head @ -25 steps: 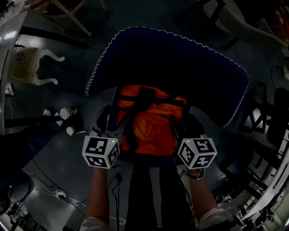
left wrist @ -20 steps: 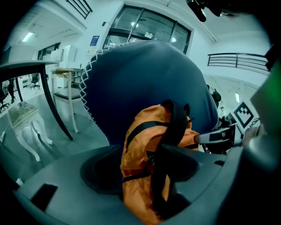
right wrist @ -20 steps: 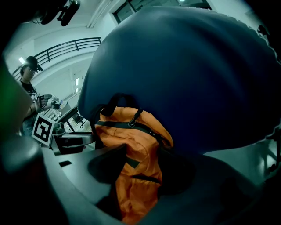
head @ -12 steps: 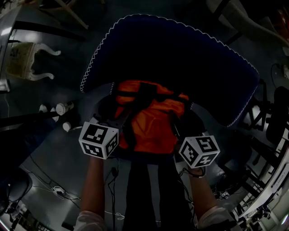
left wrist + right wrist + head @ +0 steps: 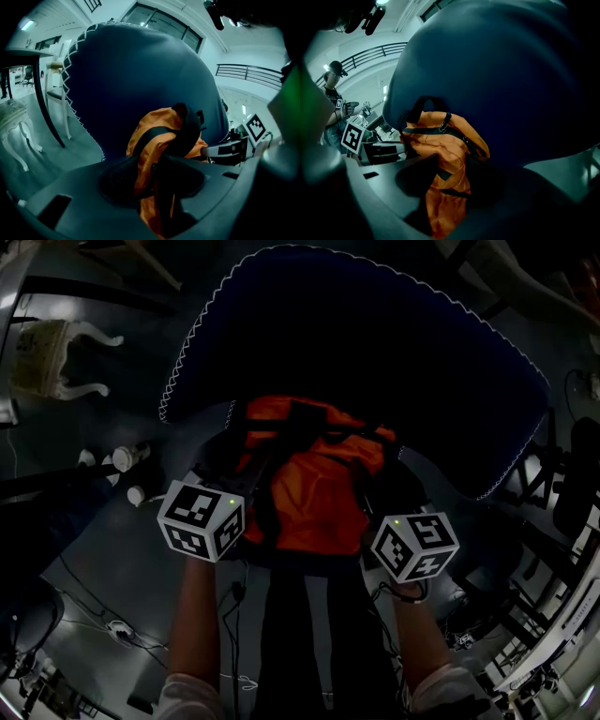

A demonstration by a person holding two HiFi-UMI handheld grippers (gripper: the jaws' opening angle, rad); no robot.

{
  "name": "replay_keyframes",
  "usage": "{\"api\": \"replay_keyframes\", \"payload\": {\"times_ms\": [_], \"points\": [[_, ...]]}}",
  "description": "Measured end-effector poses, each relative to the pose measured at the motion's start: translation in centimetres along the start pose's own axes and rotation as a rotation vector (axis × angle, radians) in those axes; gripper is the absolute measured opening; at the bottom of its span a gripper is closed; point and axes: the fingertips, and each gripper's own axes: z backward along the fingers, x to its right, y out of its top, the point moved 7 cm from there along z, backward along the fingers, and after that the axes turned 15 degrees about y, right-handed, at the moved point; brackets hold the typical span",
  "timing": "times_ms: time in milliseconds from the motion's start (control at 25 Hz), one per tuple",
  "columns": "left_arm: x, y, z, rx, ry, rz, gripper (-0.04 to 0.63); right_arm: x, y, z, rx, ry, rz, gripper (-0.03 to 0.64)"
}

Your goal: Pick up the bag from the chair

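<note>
Dim head view is obscuring the jaw tips. Angling downward, the left gripper [image 5: 157, 164], jaws just closing, and the right gripper [image 5: 452, 164] are both clenching the bag [image 5: 314, 488] on the chair [image 5: 375, 343].

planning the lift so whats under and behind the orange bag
Behind the orange bag stands the chair's blue backrest. Under it, the dark seat shows only at the bag's edges; the rest is covered by the bag.

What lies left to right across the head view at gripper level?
Small white objects → left gripper → orange bag → right gripper. The left gripper's jaws have just been closing, with bag fabric between them.
</note>
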Motion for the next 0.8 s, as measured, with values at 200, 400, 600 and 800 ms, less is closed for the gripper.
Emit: {"api": "replay_keyframes", "payload": {"times_ms": [200,400,600,800], "points": [[0.2,-0.1,-0.1,0.005,0.008,0.004,0.135,0.3,0.0,0.0,0.001,0.001,-0.004,0.19],[-0.1,-0.2,0.4,0.0,0.019,0.017,0.1,0.0,-0.2,0.0,-0.002,-0.004,0.002,0.17],[0.1,-0.3,0.5,0.001,0.034,0.018,0.063,0.2,-0.4,0.3,0.004,-0.021,0.011,0.122],[0.4,-0.5,1.1,0.009,0.045,0.025,0.048,-0.1,-0.6,0.7,0.008,-0.03,0.016,0.09]]}}
